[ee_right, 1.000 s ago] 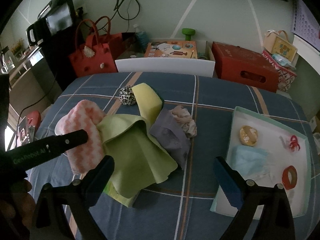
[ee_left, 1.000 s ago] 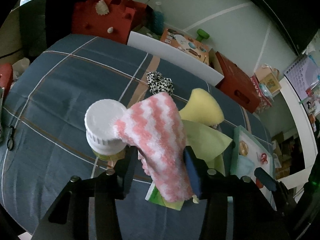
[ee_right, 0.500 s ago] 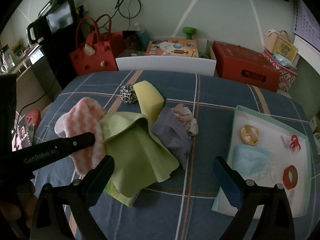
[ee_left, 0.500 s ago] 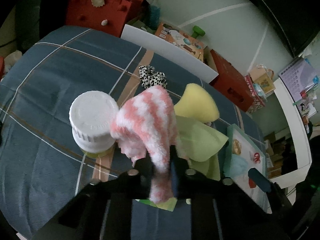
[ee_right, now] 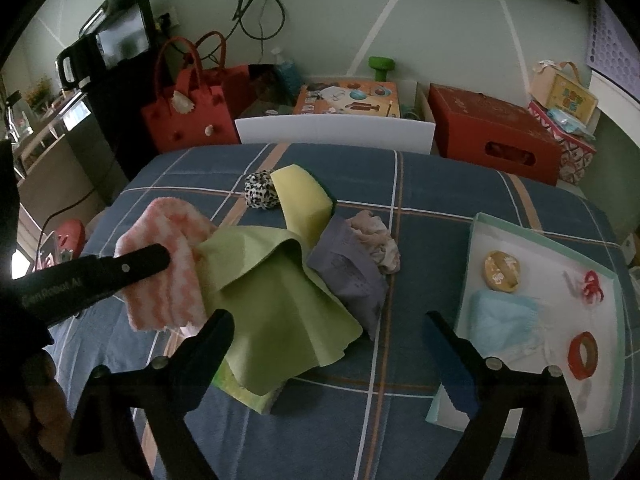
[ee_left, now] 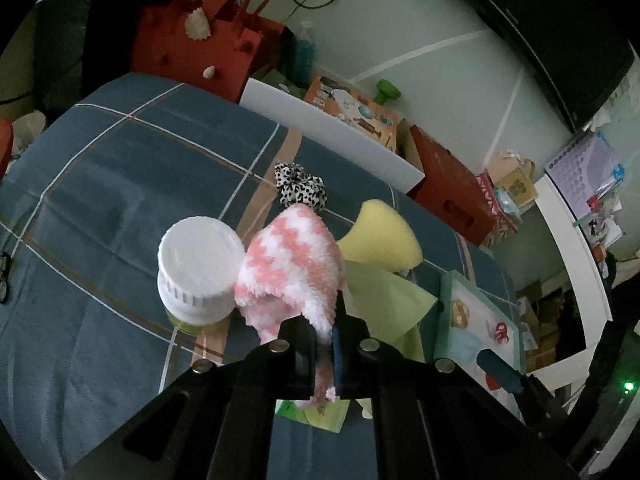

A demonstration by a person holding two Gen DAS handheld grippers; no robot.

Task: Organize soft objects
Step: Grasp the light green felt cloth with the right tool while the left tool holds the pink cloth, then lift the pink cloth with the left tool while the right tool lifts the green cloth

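My left gripper (ee_left: 325, 338) is shut on a pink-and-white fuzzy sock (ee_left: 294, 264), held up beside a white-lidded jar (ee_left: 199, 270). The sock also shows in the right wrist view (ee_right: 168, 268), with the left gripper's finger (ee_right: 120, 270) across it. A green cloth (ee_right: 276, 300), a yellow sponge (ee_right: 304, 200), a purple cloth (ee_right: 348, 276), a beige rag (ee_right: 374, 240) and a spotted scrunchie (ee_right: 260, 192) lie on the blue plaid cover (ee_right: 432, 208). My right gripper (ee_right: 326, 350) is open and empty above the green cloth.
A pale green tray (ee_right: 480, 224) at the right holds a blue mask (ee_right: 502, 324), a round tin (ee_right: 502, 272), a red tape ring (ee_right: 582, 354) and a red clip. A red bag (ee_right: 188, 120), a white board (ee_right: 334, 134) and red boxes (ee_right: 492, 132) stand behind.
My left gripper has closed on the pink-and-white sock and lifted it beside the jar. My right gripper has stayed open and barely moved.
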